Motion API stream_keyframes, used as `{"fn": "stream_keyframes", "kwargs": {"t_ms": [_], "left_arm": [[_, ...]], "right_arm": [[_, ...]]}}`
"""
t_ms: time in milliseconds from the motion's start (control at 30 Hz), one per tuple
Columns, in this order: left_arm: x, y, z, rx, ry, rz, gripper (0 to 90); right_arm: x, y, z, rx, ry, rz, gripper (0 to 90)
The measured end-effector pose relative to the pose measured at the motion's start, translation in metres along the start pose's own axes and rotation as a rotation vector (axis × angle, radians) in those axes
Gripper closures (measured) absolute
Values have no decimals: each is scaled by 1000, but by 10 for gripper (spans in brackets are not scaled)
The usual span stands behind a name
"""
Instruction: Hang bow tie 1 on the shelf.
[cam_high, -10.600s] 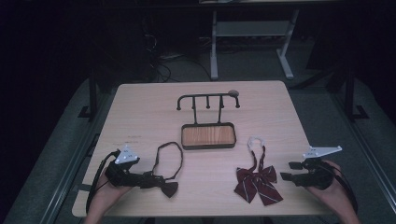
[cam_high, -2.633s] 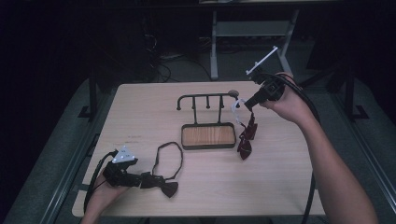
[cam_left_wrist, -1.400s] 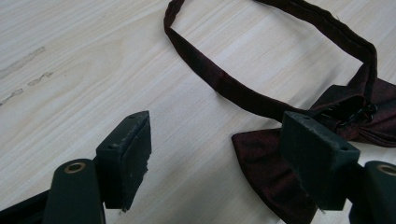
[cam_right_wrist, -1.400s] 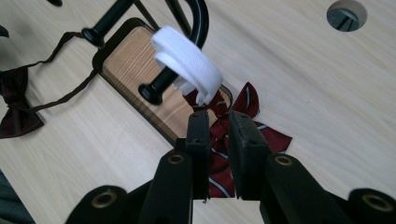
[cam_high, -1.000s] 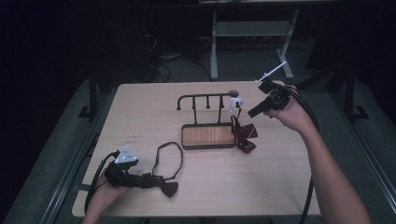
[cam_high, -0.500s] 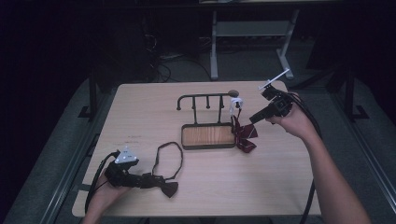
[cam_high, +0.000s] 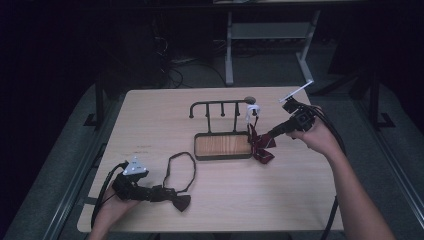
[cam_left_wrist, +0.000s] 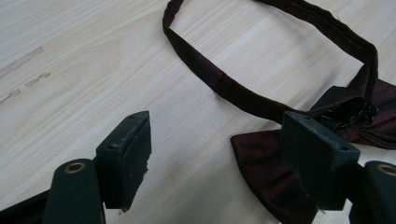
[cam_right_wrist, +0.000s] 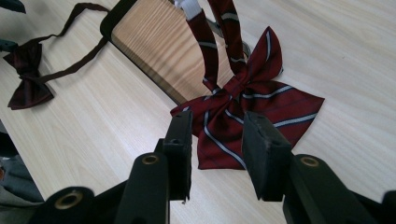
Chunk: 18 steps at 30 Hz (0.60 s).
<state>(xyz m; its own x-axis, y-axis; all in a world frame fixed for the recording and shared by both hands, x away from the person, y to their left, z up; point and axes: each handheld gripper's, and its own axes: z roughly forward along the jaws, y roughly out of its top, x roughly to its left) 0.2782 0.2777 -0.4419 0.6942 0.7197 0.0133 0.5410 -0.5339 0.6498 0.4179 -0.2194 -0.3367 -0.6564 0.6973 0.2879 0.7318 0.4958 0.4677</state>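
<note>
Two white stripes on the red bow tie (cam_right_wrist: 252, 105), right gripper view.

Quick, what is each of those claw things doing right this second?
Left gripper: open, holding nothing, beside the plain bow tie on the table.
Right gripper: open, holding nothing, over the striped bow tie.

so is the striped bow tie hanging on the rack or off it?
On. The striped bow tie's strap runs up to the rack's right end, its white fastener at the top; the bow rests on the table.
</note>
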Motion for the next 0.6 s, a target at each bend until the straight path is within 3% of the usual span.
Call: {"fn": "stream_keyframes", "kwargs": {"t_ms": [600], "left_arm": [[0, 0, -1, -13, 1, -12, 259]], "right_arm": [[-1, -25, 12, 2, 16, 1, 583]]}}
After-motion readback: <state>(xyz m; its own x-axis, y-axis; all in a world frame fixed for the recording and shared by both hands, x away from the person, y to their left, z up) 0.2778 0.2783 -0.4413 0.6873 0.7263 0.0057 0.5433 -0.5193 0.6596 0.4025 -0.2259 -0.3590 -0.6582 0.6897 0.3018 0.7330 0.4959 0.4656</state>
